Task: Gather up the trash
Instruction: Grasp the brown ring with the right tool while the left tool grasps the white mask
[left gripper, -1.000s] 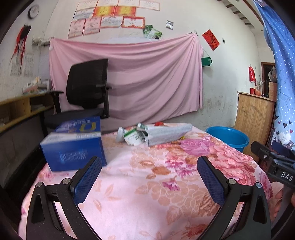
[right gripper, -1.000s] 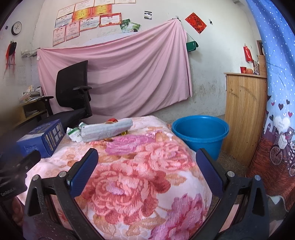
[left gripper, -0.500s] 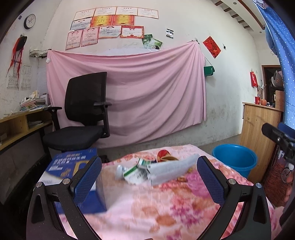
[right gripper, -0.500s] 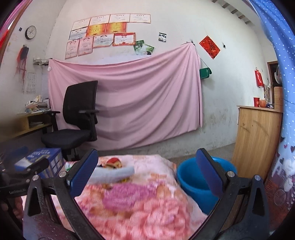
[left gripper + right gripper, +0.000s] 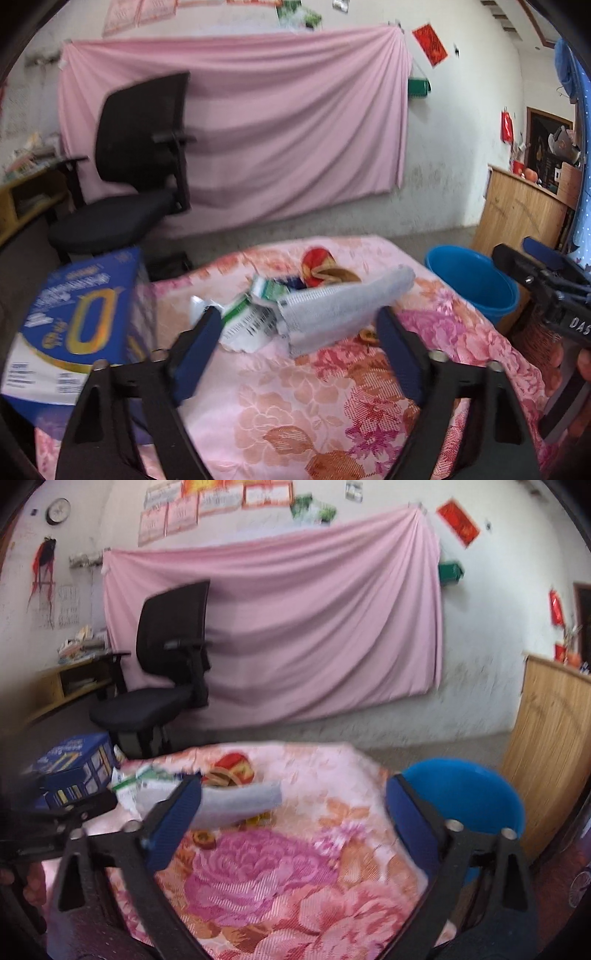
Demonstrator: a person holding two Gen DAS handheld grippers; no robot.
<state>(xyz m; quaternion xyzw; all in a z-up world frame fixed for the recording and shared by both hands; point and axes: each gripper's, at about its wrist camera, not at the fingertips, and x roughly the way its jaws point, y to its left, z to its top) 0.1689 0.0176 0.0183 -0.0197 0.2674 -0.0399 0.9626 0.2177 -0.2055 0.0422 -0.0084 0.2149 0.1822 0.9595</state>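
Two grippers, left (image 5: pixel 297 354) and right (image 5: pixel 291 825), fingers spread wide and empty, one blue bucket (image 5: pixel 469 797), one blue box (image 5: pixel 74 328), one grey wrapper (image 5: pixel 332 314)

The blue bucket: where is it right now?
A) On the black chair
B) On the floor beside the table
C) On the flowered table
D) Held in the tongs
B: the blue bucket stands on the floor just past the edge of the flowered table, in front of the wooden cabinet.
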